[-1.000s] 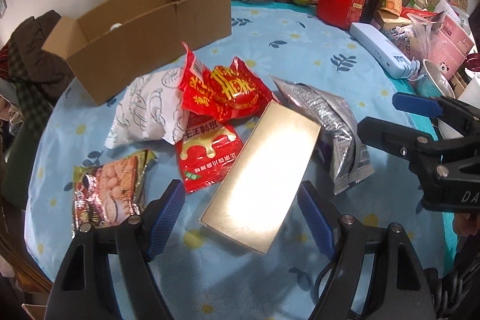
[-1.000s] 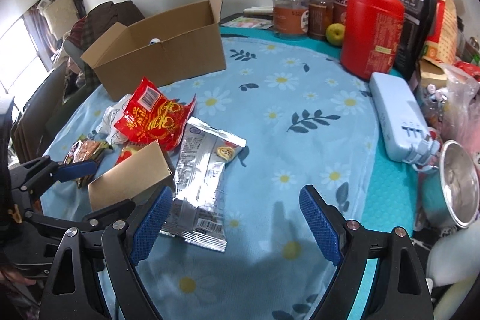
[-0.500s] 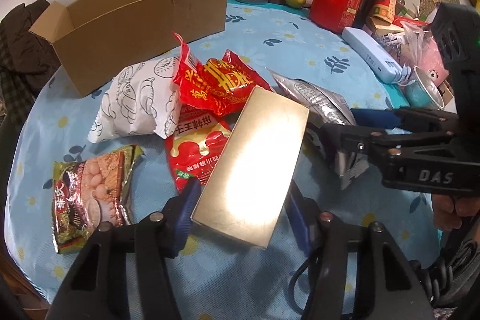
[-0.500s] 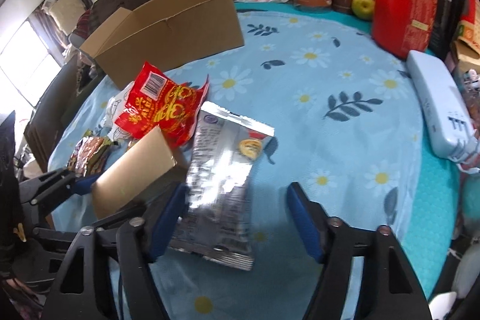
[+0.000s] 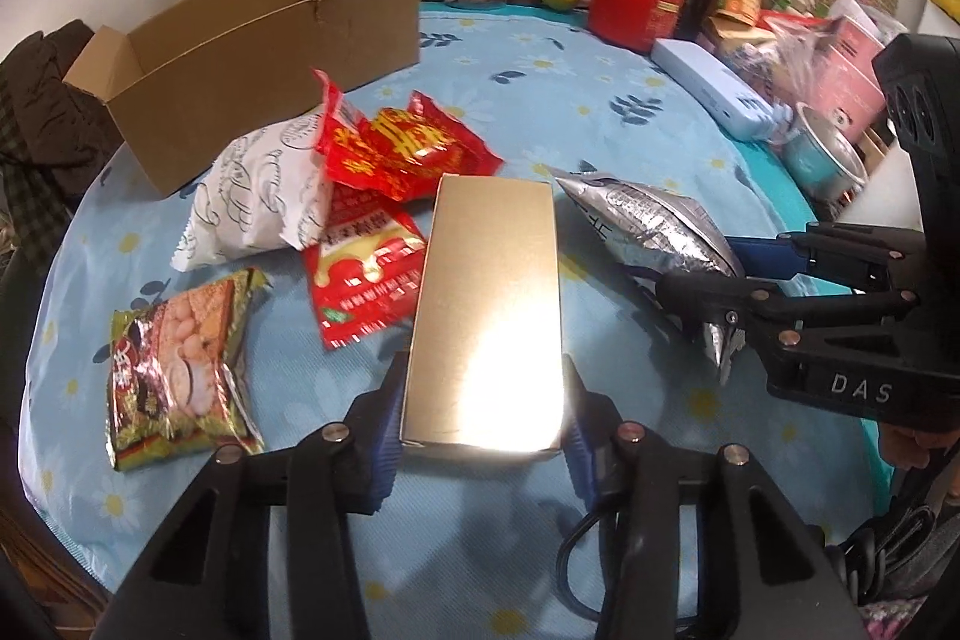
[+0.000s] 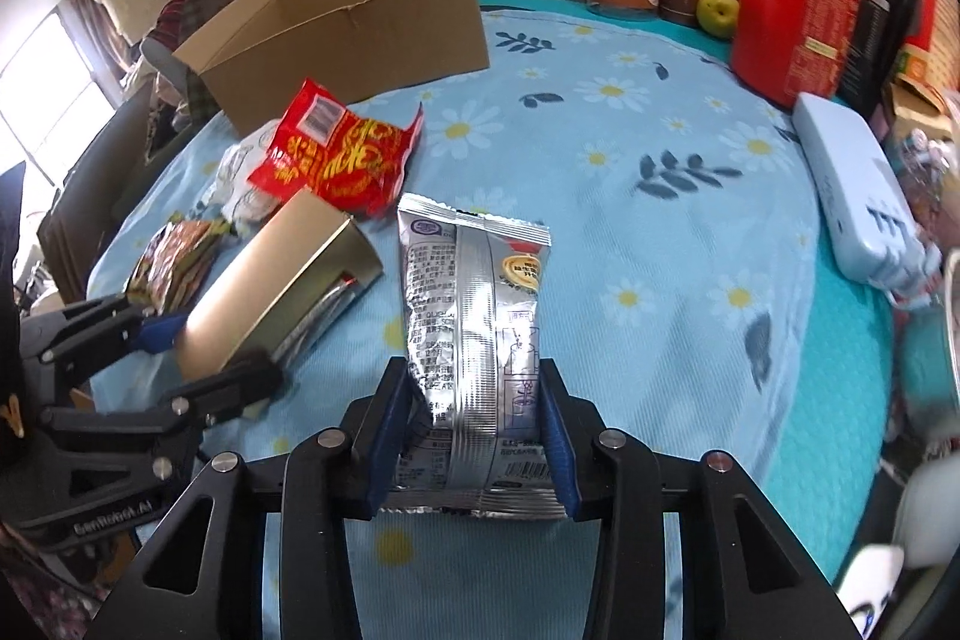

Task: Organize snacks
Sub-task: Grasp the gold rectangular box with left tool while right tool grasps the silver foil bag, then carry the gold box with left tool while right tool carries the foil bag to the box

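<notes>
"DAS" in white on the black right gripper body (image 5: 858, 388). "GenRobot.AI" on the black left gripper body (image 6: 114, 514). Snack packet print illegible.

Both handheld grippers are black plastic with blue fingertip pads and round silver screws along their arms. The right gripper (image 5: 735, 274) carries white "DAS" lettering on its body. A black cable (image 5: 585, 559) loops beneath the left gripper (image 5: 483, 436).
</notes>
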Tool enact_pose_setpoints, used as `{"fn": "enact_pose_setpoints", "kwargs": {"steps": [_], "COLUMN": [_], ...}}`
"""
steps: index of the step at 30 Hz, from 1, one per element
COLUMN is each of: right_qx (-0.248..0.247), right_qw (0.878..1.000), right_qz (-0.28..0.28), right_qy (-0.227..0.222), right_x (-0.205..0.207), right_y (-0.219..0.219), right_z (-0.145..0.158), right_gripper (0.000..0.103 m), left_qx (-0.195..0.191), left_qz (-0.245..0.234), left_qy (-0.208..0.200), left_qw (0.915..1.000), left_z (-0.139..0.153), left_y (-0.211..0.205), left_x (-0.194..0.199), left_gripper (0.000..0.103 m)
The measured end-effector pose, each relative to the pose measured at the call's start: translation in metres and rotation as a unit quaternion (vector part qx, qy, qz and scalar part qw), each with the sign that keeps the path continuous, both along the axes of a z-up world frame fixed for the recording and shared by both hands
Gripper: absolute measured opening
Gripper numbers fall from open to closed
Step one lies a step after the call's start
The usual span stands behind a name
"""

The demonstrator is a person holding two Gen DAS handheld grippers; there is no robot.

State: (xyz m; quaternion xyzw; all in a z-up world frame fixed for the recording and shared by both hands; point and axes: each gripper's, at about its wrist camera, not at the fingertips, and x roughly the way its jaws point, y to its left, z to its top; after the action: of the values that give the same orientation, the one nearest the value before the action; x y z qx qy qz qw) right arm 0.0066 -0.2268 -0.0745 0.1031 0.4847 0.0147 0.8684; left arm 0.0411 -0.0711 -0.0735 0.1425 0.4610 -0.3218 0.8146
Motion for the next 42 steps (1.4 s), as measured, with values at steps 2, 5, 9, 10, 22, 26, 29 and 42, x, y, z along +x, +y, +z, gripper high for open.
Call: {"fn": "enact_pose_setpoints", "kwargs": {"steps": [2, 5, 9, 10, 22, 26, 29, 42], "right_qx": [0.0, -0.004, -0.003, -0.002, -0.005, -0.016, -0.01, -0.009], "right_qw": [1.0, 1.0, 1.0, 1.0, 1.0, 1.0, 1.0, 0.999], "right_qz": [-0.001, -0.001, -0.003, -0.002, 0.0, 0.009, 0.006, 0.03], "right_qy": [0.001, 0.003, 0.003, 0.002, 0.015, 0.016, 0.018, 0.004], "right_x": [-0.008, -0.022, -0.035, -0.037, -0.037, -0.034, -0.03, -0.028], "right_y": [0.001, 0.002, 0.003, 0.004, 0.006, 0.007, 0.004, 0.015], "right_z": [0.0, 0.001, 0.002, 0.002, -0.006, -0.007, -0.007, -0.001], "right_gripper": [0.041, 0.041, 0.041, 0.041, 0.063, 0.066, 0.066, 0.039], "left_qx": [0.0, 0.005, 0.008, 0.009, 0.053, 0.047, 0.032, 0.005], "left_qz": [-0.01, -0.022, -0.033, -0.034, -0.027, -0.022, -0.012, -0.019], "left_qy": [0.007, 0.011, 0.015, 0.016, 0.004, 0.005, 0.009, -0.004], "left_qw": [0.9999, 0.9997, 0.9993, 0.9993, 0.9982, 0.9986, 0.9994, 0.9998], "left_z": [0.0, -0.001, -0.002, -0.002, -0.018, -0.019, -0.019, -0.007], "left_y": [0.0, 0.0, 0.0, -0.001, -0.027, -0.03, -0.028, -0.017], "left_x": [-0.007, -0.019, -0.03, -0.031, -0.021, -0.015, -0.01, -0.013], "left_gripper": [0.045, 0.045, 0.045, 0.045, 0.057, 0.057, 0.057, 0.043]}}
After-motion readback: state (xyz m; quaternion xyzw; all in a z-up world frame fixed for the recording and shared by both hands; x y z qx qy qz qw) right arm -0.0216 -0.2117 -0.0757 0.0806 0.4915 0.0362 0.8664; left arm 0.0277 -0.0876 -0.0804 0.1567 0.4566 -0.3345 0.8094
